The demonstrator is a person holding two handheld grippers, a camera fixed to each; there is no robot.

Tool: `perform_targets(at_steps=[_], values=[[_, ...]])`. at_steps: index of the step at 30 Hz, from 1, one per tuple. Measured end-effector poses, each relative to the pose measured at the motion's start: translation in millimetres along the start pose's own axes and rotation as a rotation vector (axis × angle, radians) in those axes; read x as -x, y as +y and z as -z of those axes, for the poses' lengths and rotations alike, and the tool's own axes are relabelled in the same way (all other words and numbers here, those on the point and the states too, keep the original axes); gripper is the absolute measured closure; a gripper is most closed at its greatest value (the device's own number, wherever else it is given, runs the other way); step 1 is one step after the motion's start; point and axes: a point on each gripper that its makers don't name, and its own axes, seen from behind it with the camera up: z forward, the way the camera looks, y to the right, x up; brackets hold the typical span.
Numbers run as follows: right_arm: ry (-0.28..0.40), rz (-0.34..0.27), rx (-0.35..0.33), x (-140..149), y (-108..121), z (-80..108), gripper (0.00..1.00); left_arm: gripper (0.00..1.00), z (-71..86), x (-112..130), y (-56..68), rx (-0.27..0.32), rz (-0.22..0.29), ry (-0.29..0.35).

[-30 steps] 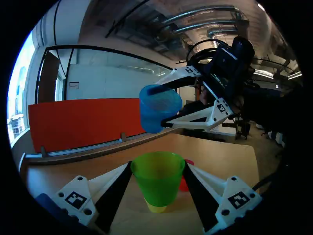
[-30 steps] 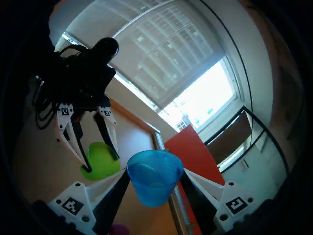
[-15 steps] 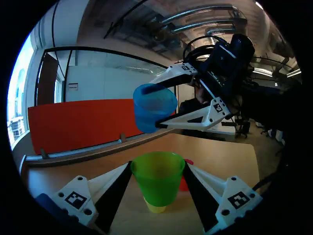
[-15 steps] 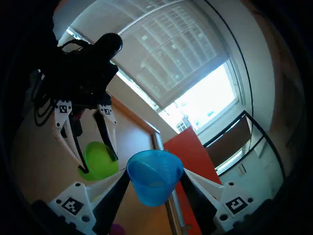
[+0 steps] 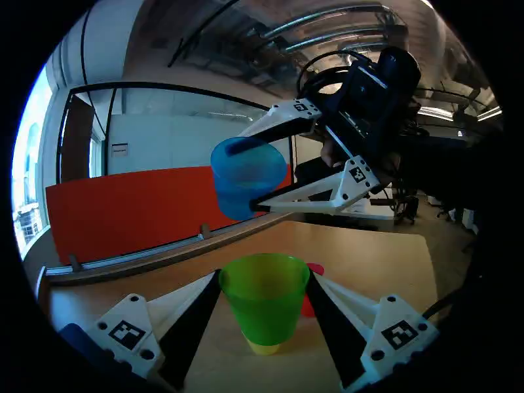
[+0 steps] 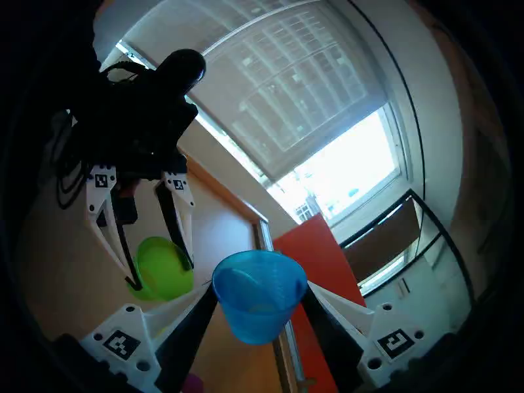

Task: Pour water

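two pairs of jaws keep pinching their cups, the tilted blue cup (image 5: 249, 175) drifting left beyond the green cup (image 5: 265, 304).

The green cup (image 5: 264, 298) and blue cup (image 5: 247, 175) look like smooth, translucent plastic, the fingers (image 5: 157, 308) white matt plastic, the table (image 5: 373, 255) pale matt wood, the ceiling pipes (image 5: 314, 36) shiny metal.

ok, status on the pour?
Left tongs shut on green cup. Right tongs shut on blue cup, tipped, raised beyond green cup. No stream visible. Nothing between cups.
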Motion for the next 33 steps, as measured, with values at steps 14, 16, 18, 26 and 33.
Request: perform_targets(at_steps=[14,16,18,26,33], values=[[-0.007,0.055,0.002,-2.0,1.9,-1.5,0.10,0.10,-0.1,-2.9,1.8,0.005,0.007,0.007],[-0.008,0.064,0.003,-2.2,1.7,-1.8,0.10,0.10,-0.5,-2.9,1.9,0.006,0.008,0.009],[-0.009,0.073,0.005,-2.5,1.5,-2.1,0.10,0.10,-0.9,-3.0,2.0,0.006,0.009,0.010],[-0.015,0.106,0.013,-4.2,1.4,-3.2,0.10,0.10,-1.6,-4.4,1.8,0.008,0.012,0.011],[-0.014,0.135,0.020,-7.4,4.4,-3.4,0.10,0.10,-0.7,-5.8,3.8,0.011,0.012,0.012]])
